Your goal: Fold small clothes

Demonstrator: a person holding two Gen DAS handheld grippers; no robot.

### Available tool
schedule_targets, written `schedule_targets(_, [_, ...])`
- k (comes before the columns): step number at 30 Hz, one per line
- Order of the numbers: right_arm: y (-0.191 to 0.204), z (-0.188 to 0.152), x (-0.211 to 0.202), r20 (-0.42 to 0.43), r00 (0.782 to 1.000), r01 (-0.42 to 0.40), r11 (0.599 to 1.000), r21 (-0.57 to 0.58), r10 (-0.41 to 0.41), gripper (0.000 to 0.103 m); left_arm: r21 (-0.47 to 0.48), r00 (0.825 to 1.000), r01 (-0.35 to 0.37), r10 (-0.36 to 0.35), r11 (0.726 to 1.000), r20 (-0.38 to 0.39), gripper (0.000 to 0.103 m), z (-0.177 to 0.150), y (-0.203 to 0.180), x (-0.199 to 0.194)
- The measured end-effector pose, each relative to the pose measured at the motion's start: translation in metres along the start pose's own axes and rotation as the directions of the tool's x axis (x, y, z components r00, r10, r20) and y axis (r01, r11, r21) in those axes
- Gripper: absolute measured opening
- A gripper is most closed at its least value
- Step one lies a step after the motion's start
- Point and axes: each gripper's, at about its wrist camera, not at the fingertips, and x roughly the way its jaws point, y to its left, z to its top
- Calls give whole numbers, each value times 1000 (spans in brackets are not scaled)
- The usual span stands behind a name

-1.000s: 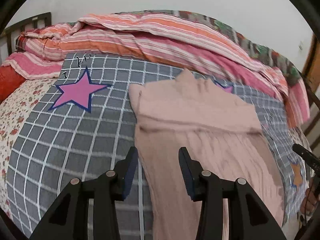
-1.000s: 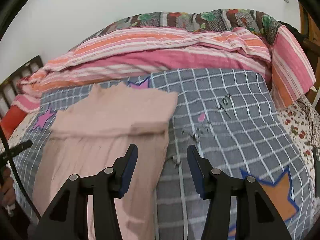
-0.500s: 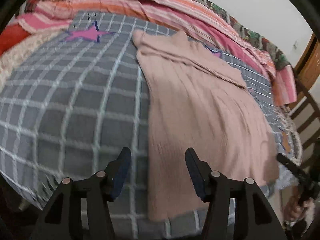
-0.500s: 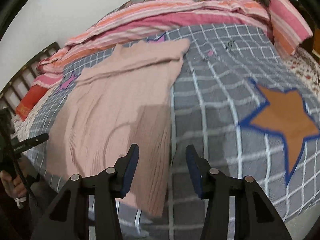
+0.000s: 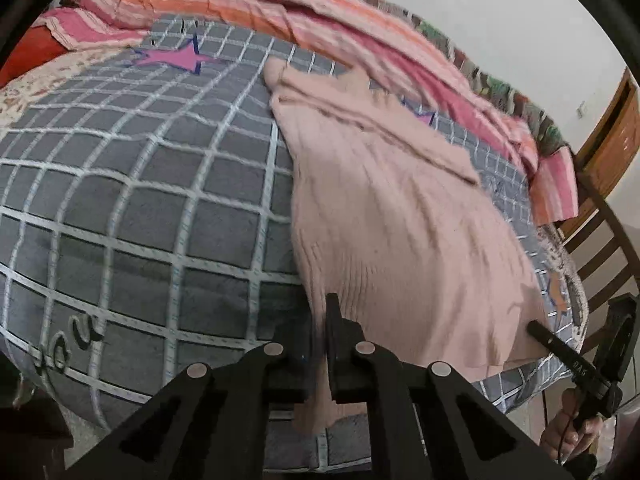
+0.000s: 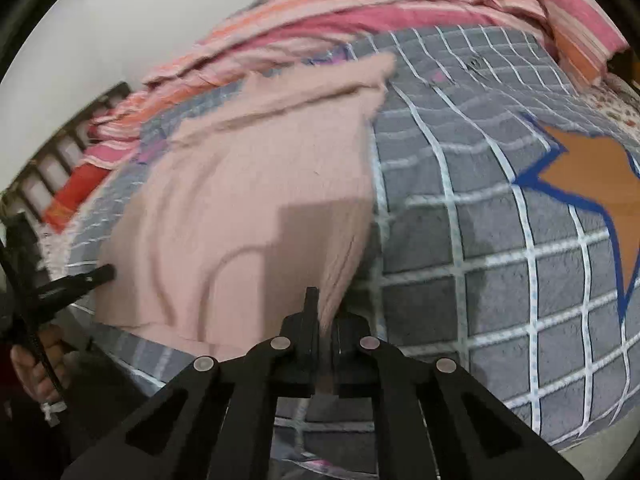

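Pink ribbed garment (image 5: 400, 216) lies flat on the grey checked blanket (image 5: 132, 184) that covers the bed, its near hem at the blanket's front edge and a striped quilt (image 5: 320, 12) bunched along the far side. Left gripper (image 5: 320, 320) has just closed and pinches the garment's near left corner; right gripper (image 6: 324, 312) has just closed and pinches the near right corner. Beside the garment lies an orange star (image 6: 592, 176) on the blanket.
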Motion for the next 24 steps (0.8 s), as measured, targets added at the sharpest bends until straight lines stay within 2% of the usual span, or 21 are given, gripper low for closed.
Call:
schedule_targets(1, [0, 0, -9, 47, 999, 4, 1000, -3, -3, 5, 2, 1000, -1, 1, 1000, 8, 7, -1, 3, -4])
schedule_targets(2, [-1, 0, -14, 59, 998, 7, 1000, -3, -7, 5, 1, 1000, -5, 5, 1000, 3, 7, -2, 6, -6])
schedule_targets(5, [-5, -2, -8, 17, 999, 42, 999, 2, -42, 5, -18, 1000, 17, -17, 1000, -11, 7, -4, 14, -4])
schedule_targets(8, [-8, -4, 3, -30, 999, 37, 999, 15, -36, 7, -39, 998, 31, -33, 999, -61, 9, -6, 15, 4])
schedule_targets(12, [-11, 0, 9, -39, 999, -5, 999, 47, 7, 20, -27, 995, 41, -43, 999, -88, 23, -14, 11, 10])
schedule_targets(16, [-7, -6, 10, -51, 999, -6, 1000, 24, 7, 21, 0, 995, 55, -55, 998, -80, 38, -25, 3, 5])
schedule_targets(18, [-6, -11, 10, -63, 998, -11, 1000, 23, 12, 21, 7, 997, 49, -48, 999, -64, 39, -29, -2, 4])
schedule_targets(20, [-5, -13, 10, -58, 998, -12, 1000, 21, 13, 21, 8, 998, 26, -25, 1000, -60, 37, -27, -6, 6])
schedule_targets(21, [-4, -12, 13, -63, 998, -5, 1000, 25, 6, 18, 7, 998, 18, -17, 1000, -67, 29, -25, -6, 7])
schedule_targets(22, [-4, -11, 15, -69, 998, -8, 999, 35, 11, 7, -5, 994, 13, -13, 1000, -105, 9, -22, -7, 12])
schedule_targets(24, [-2, -9, 14, -69, 997, -31, 999, 36, 33, 6, -44, 989, 12, -19, 999, -145, 7, -20, -4, 15])
